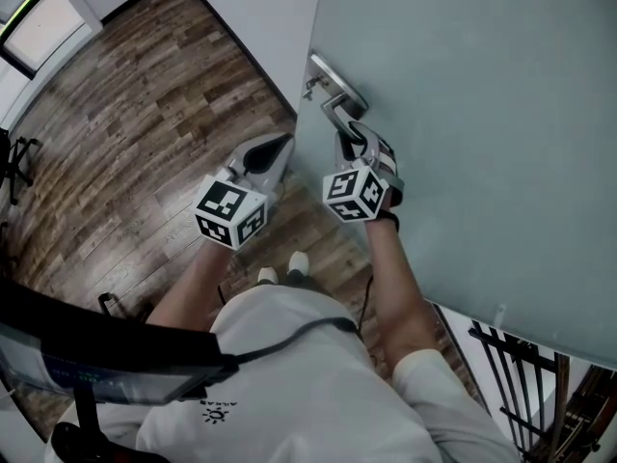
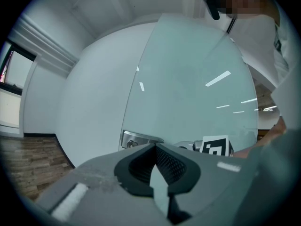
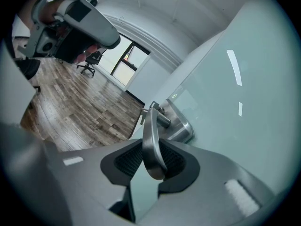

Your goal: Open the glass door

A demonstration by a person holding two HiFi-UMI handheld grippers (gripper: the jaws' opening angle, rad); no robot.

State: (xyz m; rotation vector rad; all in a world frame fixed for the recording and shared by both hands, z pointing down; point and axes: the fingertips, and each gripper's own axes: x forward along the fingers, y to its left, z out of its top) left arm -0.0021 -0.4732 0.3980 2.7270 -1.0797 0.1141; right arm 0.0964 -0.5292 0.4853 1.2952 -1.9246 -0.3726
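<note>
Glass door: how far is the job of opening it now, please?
Done: the right claw is shut on the metal lever handle. In hand: moving the glass door by that grip; its free edge shows against the white wall, but how wide it stands I cannot tell. To do: swing it fully open, then release. The left claw is shut and empty.

A floor of brown wooden planks (image 1: pixel 125 114) is seen, bordered by a white wall (image 1: pixel 255 17) with a dark skirting strip along its foot. A window (image 3: pixel 127 60) is set in the far wall, and a black office chair (image 3: pixel 90 62) is placed near it. A black metal railing (image 1: pixel 521 374) is shown at the lower right of the head view.
</note>
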